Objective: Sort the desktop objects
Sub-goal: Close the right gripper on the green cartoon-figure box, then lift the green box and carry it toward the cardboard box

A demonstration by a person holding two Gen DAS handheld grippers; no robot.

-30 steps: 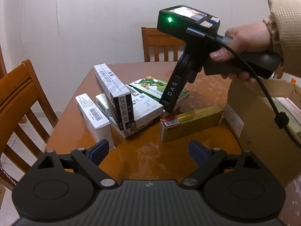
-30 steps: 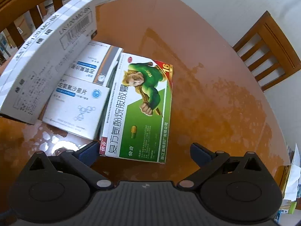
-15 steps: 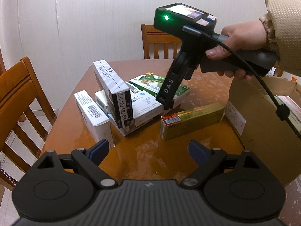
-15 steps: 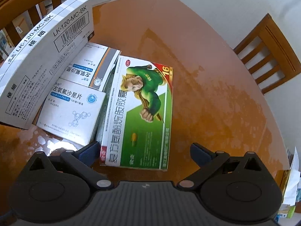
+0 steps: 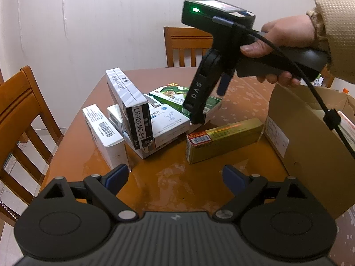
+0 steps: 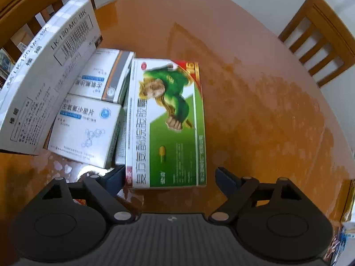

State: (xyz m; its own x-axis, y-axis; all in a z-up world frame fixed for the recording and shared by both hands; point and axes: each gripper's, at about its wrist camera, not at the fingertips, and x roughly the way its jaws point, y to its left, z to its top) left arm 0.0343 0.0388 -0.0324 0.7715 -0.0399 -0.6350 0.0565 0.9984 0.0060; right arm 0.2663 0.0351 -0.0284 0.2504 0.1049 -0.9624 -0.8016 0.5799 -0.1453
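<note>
- Now the right gripper (image 6: pixel 169 176), jaws closing, straddles the near end of the green medicine box (image 6: pixel 168 124) at frame centre, pads not yet pressing.
- Left gripper (image 5: pixel 175 176) hangs spread and empty over the bare table (image 5: pixel 177 177), low in the frame.

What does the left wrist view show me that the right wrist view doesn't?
Left wrist only: the gold box, the cardboard carton, the barcoded white box, the left gripper open and empty.

Right wrist only: the right gripper closing astride the green box's near end, pads not yet pressing.

Both: the green box, the LK-120 box, the table.
</note>
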